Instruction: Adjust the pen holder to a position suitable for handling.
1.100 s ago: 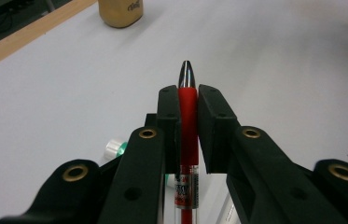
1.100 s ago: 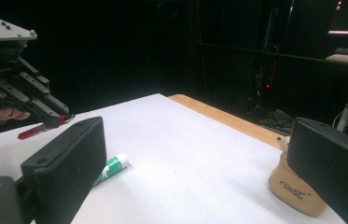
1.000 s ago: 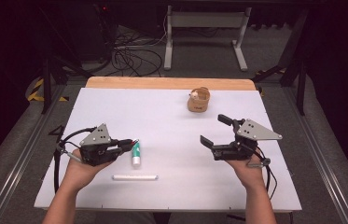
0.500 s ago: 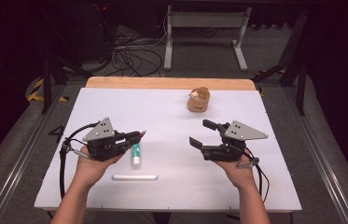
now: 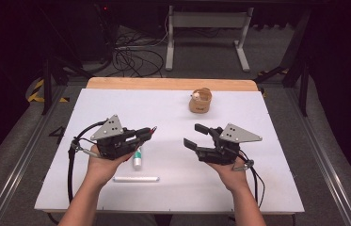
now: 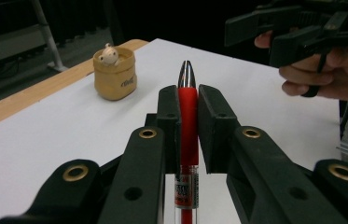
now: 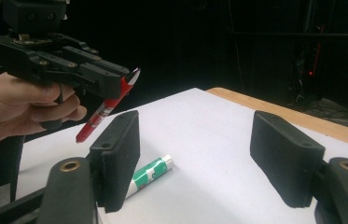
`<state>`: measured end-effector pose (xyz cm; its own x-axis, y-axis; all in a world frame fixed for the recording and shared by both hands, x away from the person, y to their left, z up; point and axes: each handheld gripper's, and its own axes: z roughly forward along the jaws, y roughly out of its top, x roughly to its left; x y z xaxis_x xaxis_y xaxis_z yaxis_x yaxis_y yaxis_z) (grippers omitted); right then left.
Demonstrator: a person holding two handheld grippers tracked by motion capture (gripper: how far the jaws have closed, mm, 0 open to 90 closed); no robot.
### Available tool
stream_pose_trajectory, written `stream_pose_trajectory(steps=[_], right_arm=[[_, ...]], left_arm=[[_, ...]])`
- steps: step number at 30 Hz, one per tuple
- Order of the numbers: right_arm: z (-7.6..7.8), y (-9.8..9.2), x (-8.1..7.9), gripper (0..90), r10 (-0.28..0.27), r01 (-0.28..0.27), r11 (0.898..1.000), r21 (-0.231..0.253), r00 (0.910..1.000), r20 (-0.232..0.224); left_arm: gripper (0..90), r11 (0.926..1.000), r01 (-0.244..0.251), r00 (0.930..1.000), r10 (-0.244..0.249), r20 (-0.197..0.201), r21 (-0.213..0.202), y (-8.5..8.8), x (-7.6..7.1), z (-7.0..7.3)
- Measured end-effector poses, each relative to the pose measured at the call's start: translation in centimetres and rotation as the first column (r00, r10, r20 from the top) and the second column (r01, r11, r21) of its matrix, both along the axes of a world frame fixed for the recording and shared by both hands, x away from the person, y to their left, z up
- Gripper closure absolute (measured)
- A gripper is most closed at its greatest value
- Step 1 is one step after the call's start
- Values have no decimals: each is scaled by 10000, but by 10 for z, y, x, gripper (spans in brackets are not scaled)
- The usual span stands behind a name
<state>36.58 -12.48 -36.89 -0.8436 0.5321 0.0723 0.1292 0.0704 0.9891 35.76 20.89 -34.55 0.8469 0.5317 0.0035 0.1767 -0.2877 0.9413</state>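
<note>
My left gripper [image 5: 147, 133] is shut on a red pen [image 6: 188, 116] with a silver tip, held above the table and pointing right toward the other hand. In the right gripper view the pen [image 7: 108, 105] slants down out of the left gripper [image 7: 111, 79]. My right gripper [image 5: 194, 135] hovers a short way to the right, facing the pen. Its jaws have just been closing but still stand apart, with nothing between them [image 7: 204, 158]. A green and white tube [image 5: 137, 157] lies on the white table [image 5: 173, 108] under the left gripper.
A thin white stick [image 5: 135, 179] lies near the front edge, below the tube. A small tan pouch [image 5: 200, 100] with a little figure in it stands at the back of the table, also in the left gripper view [image 6: 114, 72]. Cables lie on the floor beyond.
The two hands have come closer together: the left gripper moved right with the pen, the right gripper moved left. The right jaws have narrowed.
</note>
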Motion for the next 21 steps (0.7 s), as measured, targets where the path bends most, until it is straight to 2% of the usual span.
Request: stream_pose_trajectory(steps=[5, 10, 18, 21], right_arm=[[-2, 4, -1, 352, 27, -28, 10000, 48, 10000, 76], [-3, 7, -1, 362, 122, -123, 9996, 251, 9999, 63], [-5, 12, -2, 384, 193, -193, 9985, 503, 9998, -7], [-6, 13, -2, 391, 234, -231, 9981, 572, 9997, -49]], left_arm=[[802, 9993, 140, 9999, -139, 58, -347, -6, 0, 1], [802, 9988, 219, 9997, -212, 152, -439, -13, 0, 2], [802, 9926, 340, 9991, -309, 287, -1162, -24, 1, 3], [802, 9919, 403, 9988, -368, 309, -1202, -29, 2, 3]])
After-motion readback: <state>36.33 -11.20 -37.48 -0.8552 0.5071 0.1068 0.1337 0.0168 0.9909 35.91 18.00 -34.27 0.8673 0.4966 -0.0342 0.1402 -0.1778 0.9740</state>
